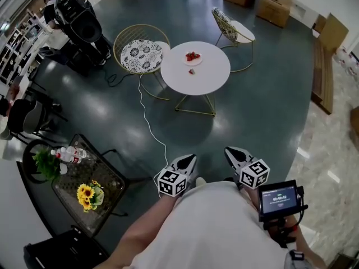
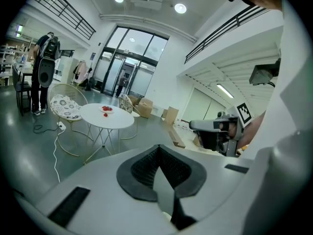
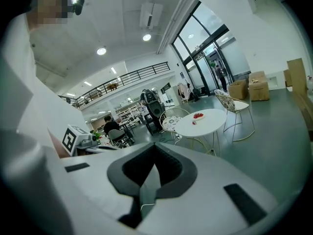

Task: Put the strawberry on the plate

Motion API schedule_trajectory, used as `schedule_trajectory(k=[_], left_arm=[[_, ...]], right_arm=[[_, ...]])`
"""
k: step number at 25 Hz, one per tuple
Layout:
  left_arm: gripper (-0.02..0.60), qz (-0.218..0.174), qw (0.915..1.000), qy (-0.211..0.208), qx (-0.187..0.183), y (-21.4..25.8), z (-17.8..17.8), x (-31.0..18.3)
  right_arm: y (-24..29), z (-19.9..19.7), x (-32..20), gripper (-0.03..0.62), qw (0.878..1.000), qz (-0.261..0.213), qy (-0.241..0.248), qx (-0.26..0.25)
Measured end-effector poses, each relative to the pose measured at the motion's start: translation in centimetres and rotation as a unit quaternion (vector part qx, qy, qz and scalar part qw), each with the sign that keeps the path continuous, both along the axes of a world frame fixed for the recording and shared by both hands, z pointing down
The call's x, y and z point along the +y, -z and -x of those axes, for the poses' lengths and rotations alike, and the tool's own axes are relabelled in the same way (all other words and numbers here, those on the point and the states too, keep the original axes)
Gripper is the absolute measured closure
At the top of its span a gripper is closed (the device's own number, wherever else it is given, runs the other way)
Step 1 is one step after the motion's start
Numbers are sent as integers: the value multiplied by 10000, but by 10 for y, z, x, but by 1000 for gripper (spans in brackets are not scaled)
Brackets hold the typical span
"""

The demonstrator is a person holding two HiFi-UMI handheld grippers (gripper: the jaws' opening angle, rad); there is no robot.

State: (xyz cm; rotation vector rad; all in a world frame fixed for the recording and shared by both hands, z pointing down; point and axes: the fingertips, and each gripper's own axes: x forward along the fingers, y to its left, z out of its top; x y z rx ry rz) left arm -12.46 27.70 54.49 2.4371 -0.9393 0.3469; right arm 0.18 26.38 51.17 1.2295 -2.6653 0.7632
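Observation:
A round white table (image 1: 207, 74) stands far ahead across the dark floor. On it is a small white plate (image 1: 192, 57) that holds red strawberries. A single strawberry (image 1: 192, 71) lies on the tabletop just in front of the plate. The left gripper view shows the same table (image 2: 115, 120), plate (image 2: 106, 109) and loose strawberry (image 2: 105, 115), and so does the right gripper view: table (image 3: 208, 123), plate (image 3: 198, 115), strawberry (image 3: 194, 122). My left gripper (image 1: 187, 161) and right gripper (image 1: 234, 153) are held close to the body, far short of the table. Both are shut and hold nothing.
Two wire chairs (image 1: 143, 52) (image 1: 233, 31) flank the table. A white cable (image 1: 148, 119) runs over the floor toward me. A glass side table (image 1: 109, 175) with sunflowers and bottles stands at my left. Cardboard boxes (image 1: 274, 4) sit at the back. A person with equipment (image 1: 76, 21) is at far left.

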Motion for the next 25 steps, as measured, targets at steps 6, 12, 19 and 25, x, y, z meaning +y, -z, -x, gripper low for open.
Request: schedule_trajectory(k=[6,12,19,25], left_arm=[[575,2,10000,18,49,-1,3,4],[575,61,9999,115,61,-4,3,3],[575,104,9998,195,-19,-5,16,17],[575,96,9993,335,-138,-3,29,16]], right_arm=[[1,2,5,588,10000,6,5,35],[3,1,3,588,10000,-37,76,40],[-1,8,15,588,9999,62,-4,-80],[2,24,5,588,9997,15,185,-172]])
